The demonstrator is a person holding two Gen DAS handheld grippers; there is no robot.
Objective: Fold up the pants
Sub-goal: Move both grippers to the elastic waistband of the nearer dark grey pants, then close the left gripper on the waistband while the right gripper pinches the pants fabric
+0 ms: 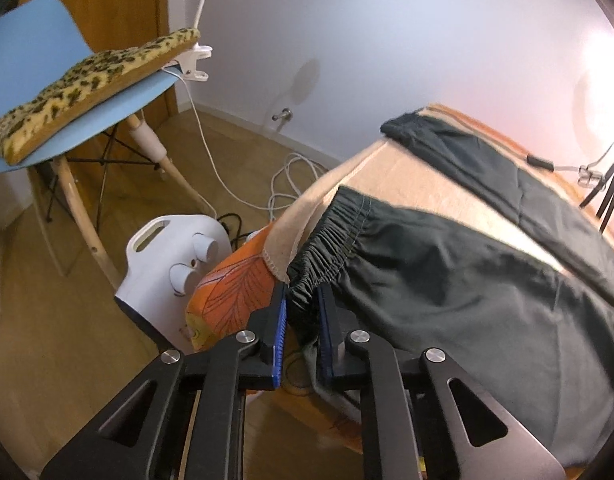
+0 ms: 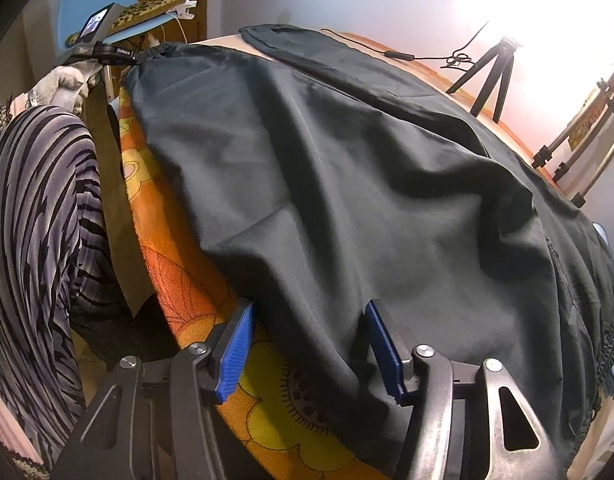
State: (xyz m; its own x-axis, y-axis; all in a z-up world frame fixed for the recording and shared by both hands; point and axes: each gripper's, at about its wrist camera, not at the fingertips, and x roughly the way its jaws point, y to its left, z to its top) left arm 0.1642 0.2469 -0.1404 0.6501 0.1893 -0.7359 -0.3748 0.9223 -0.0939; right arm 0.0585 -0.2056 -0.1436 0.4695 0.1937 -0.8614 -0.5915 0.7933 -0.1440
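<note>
The dark pants point(image 2: 327, 168) are being spread across the surface point(image 1: 419, 168), which is being covered by a cream cloth and, at its near edge, by an orange floral cloth point(image 2: 275, 400). The gathered elastic cuff point(image 1: 327, 240) of 1 leg is being pinched at the corner of the surface by the left gripper point(image 1: 303, 320), whose jaws are being held nearly together on the bunched fabric. The other leg of the pants is being left flat along the far side of the surface. The right gripper point(image 2: 311, 344) is being held over the near edge of the pants, its jaws about half open with a fold of dark fabric lying between the 2 blue pads point(image 2: 235, 356); whether the pads are pressing on the cloth cannot be told. Beyond the cuffed corner of the surface, a blue chair point(image 1: 47, 60) with a leopard-print cushion point(image 1: 87, 80) is being seen, and a white appliance point(image 1: 167, 272) is standing on the floor below that corner. A small tripod point(image 2: 491, 76) is standing at the far side of the surface. A striped sleeve point(image 2: 35, 240) is being seen left of the pants.
</note>
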